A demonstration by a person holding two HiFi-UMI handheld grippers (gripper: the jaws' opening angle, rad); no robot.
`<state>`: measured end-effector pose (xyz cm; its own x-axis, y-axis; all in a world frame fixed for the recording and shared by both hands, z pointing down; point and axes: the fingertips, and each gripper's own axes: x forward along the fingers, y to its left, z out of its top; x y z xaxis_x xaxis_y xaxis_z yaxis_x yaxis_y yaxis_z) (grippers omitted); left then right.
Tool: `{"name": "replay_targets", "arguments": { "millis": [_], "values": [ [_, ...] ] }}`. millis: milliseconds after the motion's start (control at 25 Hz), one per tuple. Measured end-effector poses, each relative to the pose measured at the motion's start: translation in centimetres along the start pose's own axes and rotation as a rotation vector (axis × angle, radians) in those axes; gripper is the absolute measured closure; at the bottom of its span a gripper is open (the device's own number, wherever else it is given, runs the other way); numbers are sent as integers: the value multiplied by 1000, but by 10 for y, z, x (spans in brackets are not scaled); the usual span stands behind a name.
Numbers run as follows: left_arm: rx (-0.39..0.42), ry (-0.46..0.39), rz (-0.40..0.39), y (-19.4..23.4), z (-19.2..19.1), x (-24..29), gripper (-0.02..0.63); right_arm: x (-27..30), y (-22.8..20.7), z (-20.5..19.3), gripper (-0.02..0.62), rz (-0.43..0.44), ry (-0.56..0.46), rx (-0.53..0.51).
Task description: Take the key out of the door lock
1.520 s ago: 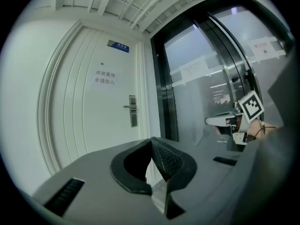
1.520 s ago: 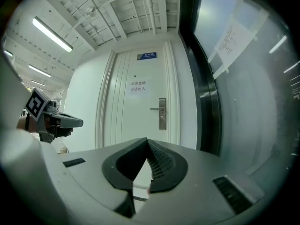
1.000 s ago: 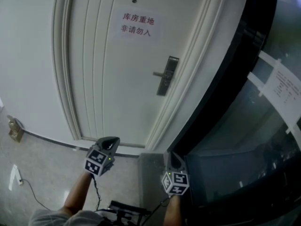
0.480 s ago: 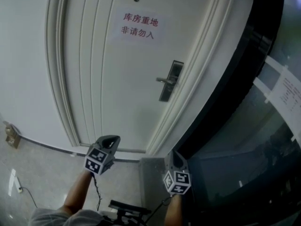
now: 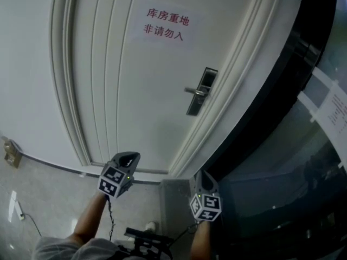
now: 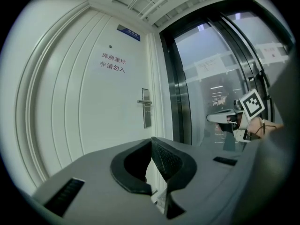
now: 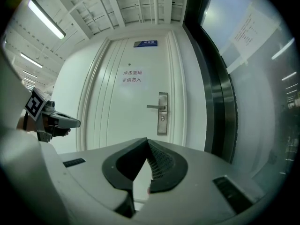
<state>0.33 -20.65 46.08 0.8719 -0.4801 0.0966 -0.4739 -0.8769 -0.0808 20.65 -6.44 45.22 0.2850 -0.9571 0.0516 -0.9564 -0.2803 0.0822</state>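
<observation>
Extraction is not yet beginning: the key is too small to tell on the lock plate [image 7: 162,113] at the right edge of the door [image 5: 135,91]. I am holding the left gripper [image 6: 151,140] and right gripper [image 7: 147,141] well apart from it, both with jaws pressed together and empty, so reaching, gripping and pulling are all remaining.

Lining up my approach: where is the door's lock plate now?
In the head view, the lock plate sits near the right edge of the white door, below and right of the red-lettered sign.
</observation>
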Motion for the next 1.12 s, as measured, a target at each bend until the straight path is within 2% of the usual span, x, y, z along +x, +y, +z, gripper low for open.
{"name": "replay_targets", "arguments": {
  "millis": [360, 640, 1120],
  "values": [
    [-16, 3, 24, 26, 2, 30, 614, 39, -9, 2, 588, 4, 4, -17],
    [6, 18, 28, 41, 7, 79, 613, 88, -33, 3, 588, 12, 1, -1],
    [-4, 32, 50, 79, 19, 160, 614, 179, -63, 10, 588, 43, 8, -5]
  ]
}}
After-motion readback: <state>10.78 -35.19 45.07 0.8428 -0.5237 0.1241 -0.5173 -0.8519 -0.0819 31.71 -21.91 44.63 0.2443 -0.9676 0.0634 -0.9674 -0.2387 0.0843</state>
